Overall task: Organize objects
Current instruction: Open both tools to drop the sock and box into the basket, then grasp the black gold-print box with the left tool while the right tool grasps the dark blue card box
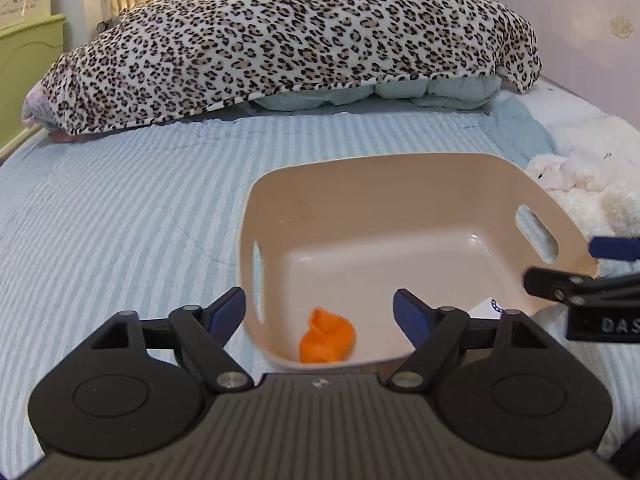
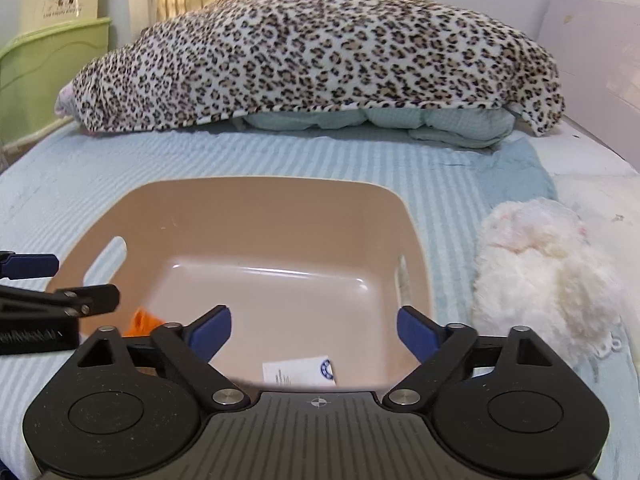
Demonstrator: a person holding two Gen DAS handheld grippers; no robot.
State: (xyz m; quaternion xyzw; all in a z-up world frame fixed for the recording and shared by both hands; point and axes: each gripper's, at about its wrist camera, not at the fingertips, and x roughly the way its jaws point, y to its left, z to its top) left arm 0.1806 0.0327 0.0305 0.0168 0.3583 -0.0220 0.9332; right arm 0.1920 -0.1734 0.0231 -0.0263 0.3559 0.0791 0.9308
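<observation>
A beige plastic basket (image 1: 400,184) (image 2: 280,208) with handle slots rests on the striped bed. An orange crumpled object (image 1: 326,340) (image 2: 144,322) lies on the basket floor near its front left corner. A small white card with blue print (image 2: 300,370) (image 1: 488,308) lies at the front right. My left gripper (image 1: 320,312) hangs open over the basket's near edge, above the orange object, with nothing between its blue pads. My right gripper (image 2: 314,334) stands open above the card, also holding nothing. Each gripper shows at the edge of the other's view.
A leopard-print blanket (image 1: 300,40) over pale green bedding fills the far end of the bed. A white fluffy plush (image 2: 540,272) lies just right of the basket. A green cabinet (image 2: 48,72) stands at the far left, a pale headboard (image 1: 580,32) at the right.
</observation>
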